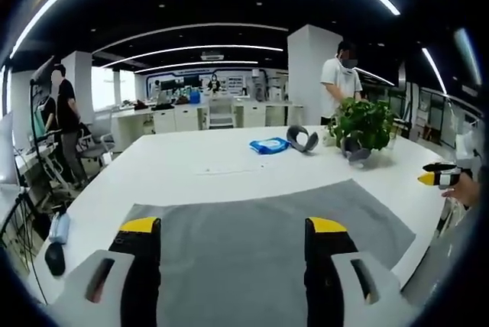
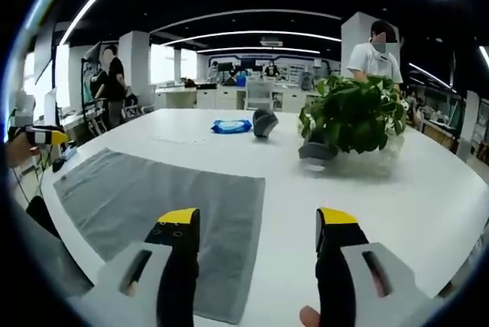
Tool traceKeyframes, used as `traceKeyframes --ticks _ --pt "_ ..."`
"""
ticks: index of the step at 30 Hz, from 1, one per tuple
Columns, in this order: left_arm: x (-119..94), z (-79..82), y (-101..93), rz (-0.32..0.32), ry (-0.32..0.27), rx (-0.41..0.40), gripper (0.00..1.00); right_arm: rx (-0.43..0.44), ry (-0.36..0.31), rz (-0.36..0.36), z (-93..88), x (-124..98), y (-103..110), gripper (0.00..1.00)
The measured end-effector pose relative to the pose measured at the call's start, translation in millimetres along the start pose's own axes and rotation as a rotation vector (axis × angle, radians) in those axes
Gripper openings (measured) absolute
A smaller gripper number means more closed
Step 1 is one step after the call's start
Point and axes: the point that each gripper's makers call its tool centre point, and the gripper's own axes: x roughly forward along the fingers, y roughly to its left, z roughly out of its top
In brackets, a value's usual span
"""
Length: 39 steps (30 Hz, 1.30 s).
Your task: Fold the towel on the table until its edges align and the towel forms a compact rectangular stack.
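White table carries the towel flat, ahead of my left gripper, left of my right gripper. Both jaws are spread, holding nothing. I should pinch 2 near corners evenly, then fold across.

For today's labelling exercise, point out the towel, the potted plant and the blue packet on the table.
towel [image 1: 260, 243]: left gripper view, middle of the flat grey cloth.
potted plant [image 2: 353, 117]: right gripper view, centre of the green leaves.
blue packet [image 2: 231, 125]: right gripper view, its top face.
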Motion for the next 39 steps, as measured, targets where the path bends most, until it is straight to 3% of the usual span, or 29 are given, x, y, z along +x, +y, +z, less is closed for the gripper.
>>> traceKeyframes --ticks 15,23,27,31,36,39 --pt "5 -5.3 -3.5 -0.021 0.018 -0.006 0.74 0.018 0.016 -0.005 -3.9 1 -4 0.57" --pt "6 -2.3 -4.6 -0.027 0.000 -0.020 0.70 0.021 0.048 0.007 -8.4 5 -4 0.49" --pt "8 4.2 -10.3 -0.050 -0.015 -0.031 0.64 0.057 0.101 0.033 -17.4 6 -2 0.37" --pt "11 9.9 -20.5 -0.077 -0.016 -0.017 0.61 0.087 0.115 0.031 -21.2 6 -3 0.33" --pt "18 15.0 -33.7 -0.111 -0.014 0.011 0.61 0.070 0.192 0.021 -36.0 6 -3 0.21" --pt "21 16.9 -40.7 -0.126 -0.012 0.018 0.60 0.057 0.240 0.036 -46.4 10 1 0.19"
